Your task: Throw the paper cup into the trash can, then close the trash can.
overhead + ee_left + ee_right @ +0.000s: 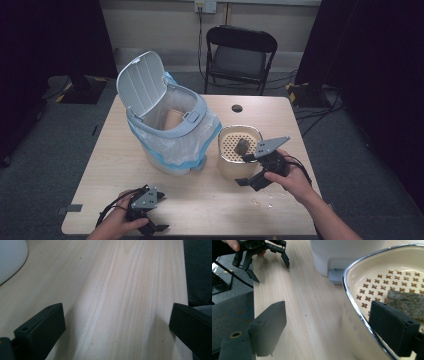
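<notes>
Left tool (150,220) near front-left edge of tabletop (210,200), jaws spread wide, nothing between them but bare wood in left gripper view (117,315); hand (117,225) wrapped round its body. Behind it, centre-left: white bin (167,127) w/ lid (141,82) flipped up, clear bag w/ blue trim draped over outside, brownish item inside, can't tell what. Just right of bin, close but contact unclear: cream strainer pot (239,150) w/ metal rim, perforated insert, dark sponge-like piece (242,146) lying on insert. Right tool (250,172) at pot's front-right, jaws apart & straddling the rim (352,302), one jaw outside over tabletop, other inside over insert near the dark piece (407,302), gripping nothing. Few crumbs (262,202) on tabletop in front of pot. Black folding chair (240,55) beyond far edge.
</notes>
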{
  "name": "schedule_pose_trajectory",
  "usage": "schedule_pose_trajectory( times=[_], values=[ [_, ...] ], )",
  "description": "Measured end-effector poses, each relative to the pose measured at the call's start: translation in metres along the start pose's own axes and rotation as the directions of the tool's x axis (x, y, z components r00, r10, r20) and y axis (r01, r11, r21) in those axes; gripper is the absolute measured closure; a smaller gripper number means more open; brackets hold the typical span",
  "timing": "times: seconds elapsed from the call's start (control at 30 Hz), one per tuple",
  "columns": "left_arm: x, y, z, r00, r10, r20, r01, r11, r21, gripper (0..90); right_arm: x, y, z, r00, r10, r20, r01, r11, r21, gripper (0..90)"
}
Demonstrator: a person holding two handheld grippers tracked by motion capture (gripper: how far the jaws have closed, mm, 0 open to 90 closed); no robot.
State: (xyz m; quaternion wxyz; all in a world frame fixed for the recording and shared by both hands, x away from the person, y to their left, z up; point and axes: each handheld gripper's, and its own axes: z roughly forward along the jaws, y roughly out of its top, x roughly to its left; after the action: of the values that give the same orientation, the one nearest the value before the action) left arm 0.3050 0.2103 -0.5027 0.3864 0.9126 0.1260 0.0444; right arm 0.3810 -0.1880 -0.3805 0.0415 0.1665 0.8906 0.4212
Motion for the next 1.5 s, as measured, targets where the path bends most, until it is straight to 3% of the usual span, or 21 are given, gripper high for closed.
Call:
schedule_pose_trajectory(
  times=[0.37, 0.7, 0.87, 1.17, 1.5],
  values=[
    [0.000, 0.000, 0.000, 1.0000, 0.000, 0.000, 0.000, 1.0000, -0.001, 0.0, 0.000, -0.005, -0.011, 0.9999, 0.007, 0.012, -0.006, 0.999, -0.032, 14.7],
    [0.000, 0.000, 0.000, 1.0000, 0.000, -0.002, 0.000, 1.0000, 0.002, 0.0, 0.006, -0.010, -0.035, 0.9998, 0.002, 0.020, -0.001, 0.999, -0.053, 14.6],
    [0.000, 0.000, 0.000, 1.0000, -0.001, -0.001, 0.001, 1.0000, 0.002, 0.0, 0.013, -0.024, -0.041, 0.9999, -0.006, 0.010, 0.007, 0.999, -0.047, 14.6],
    [0.000, 0.000, 0.000, 1.0000, 0.001, -0.002, -0.001, 1.0000, 0.004, 0.0, 0.016, -0.057, -0.039, 0.9997, 0.024, -0.008, -0.024, 0.999, -0.029, 14.6],
    [0.000, 0.000, 0.000, 1.0000, 0.001, -0.002, -0.001, 1.0000, 0.003, 0.0, 0.012, -0.106, -0.016, 0.9973, 0.070, 0.022, -0.070, 0.997, 0.026, 14.6]
  ],
)
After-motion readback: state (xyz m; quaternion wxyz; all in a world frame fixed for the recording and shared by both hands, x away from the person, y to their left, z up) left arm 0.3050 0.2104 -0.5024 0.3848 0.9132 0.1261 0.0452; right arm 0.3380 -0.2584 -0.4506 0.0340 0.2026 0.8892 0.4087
